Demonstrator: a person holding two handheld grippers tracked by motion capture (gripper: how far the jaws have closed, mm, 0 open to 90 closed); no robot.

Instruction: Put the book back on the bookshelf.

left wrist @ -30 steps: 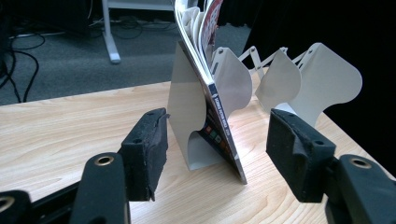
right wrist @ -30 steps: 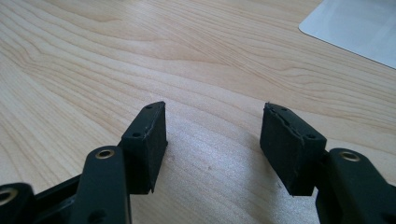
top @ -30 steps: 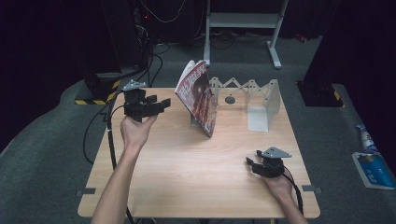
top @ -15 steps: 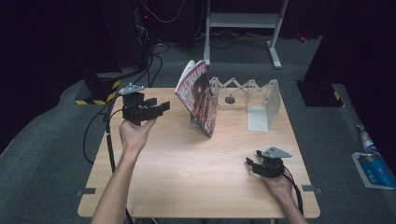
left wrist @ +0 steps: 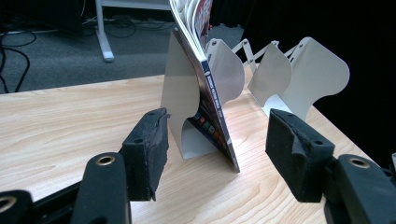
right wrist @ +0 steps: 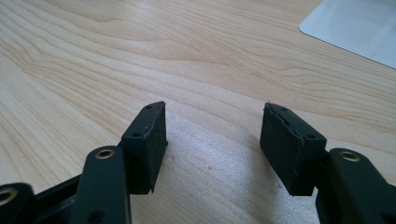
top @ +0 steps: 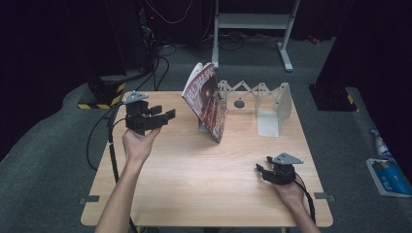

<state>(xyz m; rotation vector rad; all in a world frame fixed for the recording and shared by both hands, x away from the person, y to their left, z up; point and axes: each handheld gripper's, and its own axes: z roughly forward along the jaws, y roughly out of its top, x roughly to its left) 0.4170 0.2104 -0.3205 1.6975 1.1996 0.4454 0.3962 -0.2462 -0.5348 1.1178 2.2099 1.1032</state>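
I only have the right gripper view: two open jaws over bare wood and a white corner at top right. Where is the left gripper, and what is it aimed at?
Observer: The left gripper is raised at the table's far left, aimed at a magazine.
Operator: Is the magazine lying flat?
Observer: No, it leans in a white folding rack, lower edge on the table.
Operator: Does the left gripper hold it?
Observer: No. Its jaws stand open, short of the magazine.
Operator: And the right gripper?
Observer: The right gripper rests near the table's near right edge, open and apart from the rack.
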